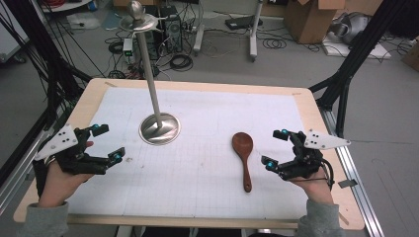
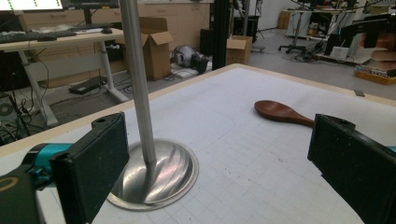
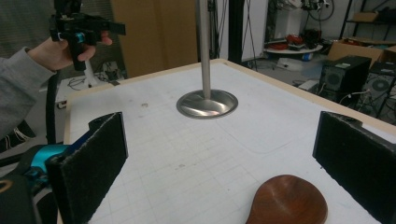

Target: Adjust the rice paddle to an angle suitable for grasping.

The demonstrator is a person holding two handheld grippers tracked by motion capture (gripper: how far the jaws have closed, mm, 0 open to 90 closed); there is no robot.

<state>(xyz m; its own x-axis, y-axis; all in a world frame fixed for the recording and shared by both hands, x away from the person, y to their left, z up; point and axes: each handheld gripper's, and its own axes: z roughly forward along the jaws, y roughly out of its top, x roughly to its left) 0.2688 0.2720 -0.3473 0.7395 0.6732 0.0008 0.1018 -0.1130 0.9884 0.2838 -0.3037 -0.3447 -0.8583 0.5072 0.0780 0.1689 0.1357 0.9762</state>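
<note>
A brown wooden spoon [image 1: 243, 157] lies on the white mat, bowl away from me, handle toward the front edge. It also lies ahead in the left gripper view as the spoon [image 2: 281, 112], and its bowl [image 3: 288, 201] sits low between the jaws in the right gripper view. My right gripper [image 1: 275, 149] hovers just right of the spoon, jaws wide apart and empty. At the table's left side my left gripper [image 1: 108, 143] is open too, holding nothing. A metal stand [image 1: 159, 127] with a round base and tall pole rises between them, left of centre.
The white gridded mat [image 1: 197, 168] covers most of the wooden table [image 1: 316, 118]. Black frame legs stand at both sides. Cables, boxes and computer cases lie on the floor beyond the far edge.
</note>
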